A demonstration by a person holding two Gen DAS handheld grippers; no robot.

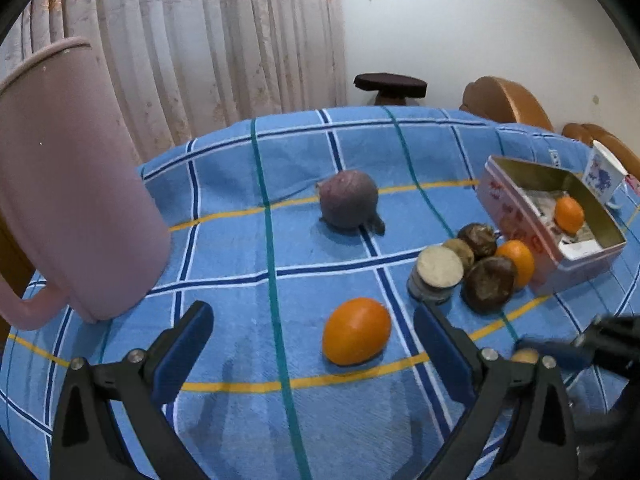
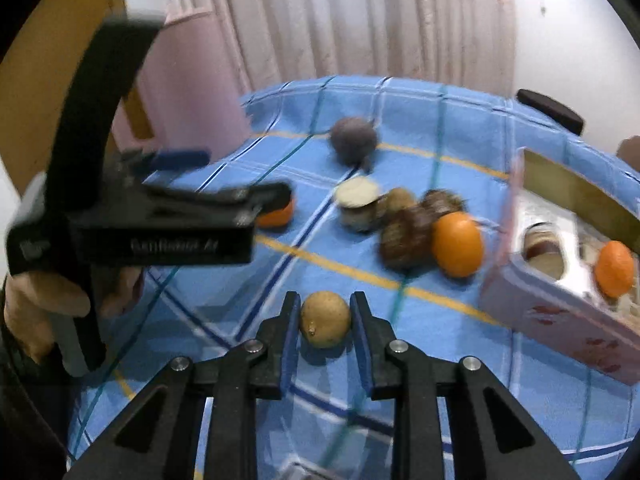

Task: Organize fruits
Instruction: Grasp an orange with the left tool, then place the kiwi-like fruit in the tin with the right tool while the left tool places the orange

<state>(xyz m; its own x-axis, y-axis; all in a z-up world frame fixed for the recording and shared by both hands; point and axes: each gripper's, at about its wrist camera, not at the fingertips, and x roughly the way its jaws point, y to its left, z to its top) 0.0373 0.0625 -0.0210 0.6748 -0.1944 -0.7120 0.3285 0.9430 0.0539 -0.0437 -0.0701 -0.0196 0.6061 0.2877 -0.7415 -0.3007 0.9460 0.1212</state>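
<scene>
A round table under a blue checked cloth [image 1: 320,280] stands before a pale curtain [image 1: 200,40] and a white wall. A pink jug [image 1: 72,184] stands at the cloth's left edge. Near the centre lies a grey-purple fruit [image 1: 349,199]. To its right, a cluster: a small round tin [image 1: 436,274], two dark brown fruits [image 1: 489,283] and an orange [image 1: 518,261], the last touching the side of an open pink box [image 1: 520,216]. A second orange [image 1: 569,214] lies inside the box. A patterned cup [image 1: 602,172] stands behind the box.

Left gripper [image 1: 312,348]: jaws wide apart, gripping nothing; a third orange [image 1: 356,331] lies on the cloth between and just ahead of the fingertips, touching neither. In the right wrist view this gripper [image 2: 248,184] is seen from the side, held by a hand [image 2: 44,304].

Right gripper [image 2: 326,312]: jaws closed on a small yellow-brown fruit [image 2: 325,319], both blue pads pressing its sides, at the near edge of the table. Whether the fruit still rests on the cloth cannot be told.
</scene>
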